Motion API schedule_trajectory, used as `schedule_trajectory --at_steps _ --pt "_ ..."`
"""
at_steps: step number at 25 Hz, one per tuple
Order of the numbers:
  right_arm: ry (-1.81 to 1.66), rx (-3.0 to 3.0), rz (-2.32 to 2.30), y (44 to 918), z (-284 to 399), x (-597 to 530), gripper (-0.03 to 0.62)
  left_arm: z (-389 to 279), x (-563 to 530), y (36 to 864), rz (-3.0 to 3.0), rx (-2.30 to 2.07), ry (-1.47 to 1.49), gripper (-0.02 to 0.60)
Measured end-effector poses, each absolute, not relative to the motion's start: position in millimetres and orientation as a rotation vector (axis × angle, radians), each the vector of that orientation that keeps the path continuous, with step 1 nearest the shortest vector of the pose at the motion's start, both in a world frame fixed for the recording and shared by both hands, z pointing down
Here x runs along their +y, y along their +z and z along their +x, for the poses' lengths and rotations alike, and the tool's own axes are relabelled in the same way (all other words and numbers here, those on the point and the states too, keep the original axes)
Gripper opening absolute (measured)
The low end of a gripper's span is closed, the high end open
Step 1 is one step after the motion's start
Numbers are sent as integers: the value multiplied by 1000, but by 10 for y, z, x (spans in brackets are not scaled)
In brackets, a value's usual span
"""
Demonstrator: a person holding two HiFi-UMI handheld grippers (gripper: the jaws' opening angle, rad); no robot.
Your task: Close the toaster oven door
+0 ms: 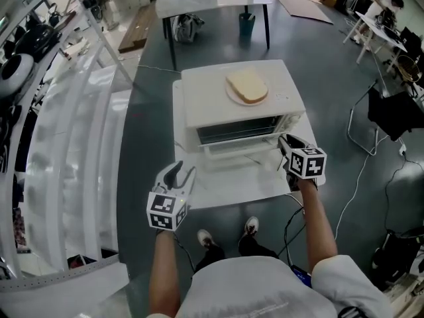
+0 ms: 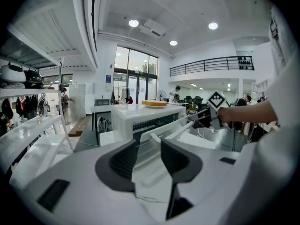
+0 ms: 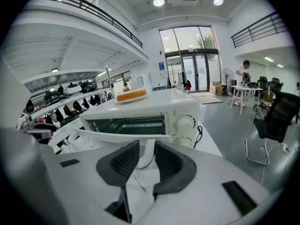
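White door handle (image 3: pixel 146 156) seemingly in right tongs (image 3: pixel 146 145).

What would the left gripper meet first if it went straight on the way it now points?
Probably the left end of the white toaster oven's half-open door, seen between the left gripper's open fingers. Nothing shows in the way before it, though depth is unclear.

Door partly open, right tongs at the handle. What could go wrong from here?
1. The right tongs grip the door handle only at its right end, so they might slip off and let the door fall open.
2. Pushing it shut hard could jolt the toaster oven and shift the bread and plate sitting on top.
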State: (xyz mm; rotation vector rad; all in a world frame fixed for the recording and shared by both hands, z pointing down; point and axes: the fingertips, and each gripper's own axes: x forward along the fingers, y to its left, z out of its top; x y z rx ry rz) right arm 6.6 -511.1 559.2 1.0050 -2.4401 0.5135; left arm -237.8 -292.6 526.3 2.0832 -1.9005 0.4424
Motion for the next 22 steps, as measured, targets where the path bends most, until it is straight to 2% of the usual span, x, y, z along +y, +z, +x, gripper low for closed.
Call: schedule_trajectory --at_steps 13,22 --pt "402 -2520 1093 5349 -218 -5597 114 -2431 -2900 5295 2050 -1919 448 167" --pt "289 -2528 1086 5303 -202 -5520 115 -2467 -2888 5220 2063 -1939 450 167"
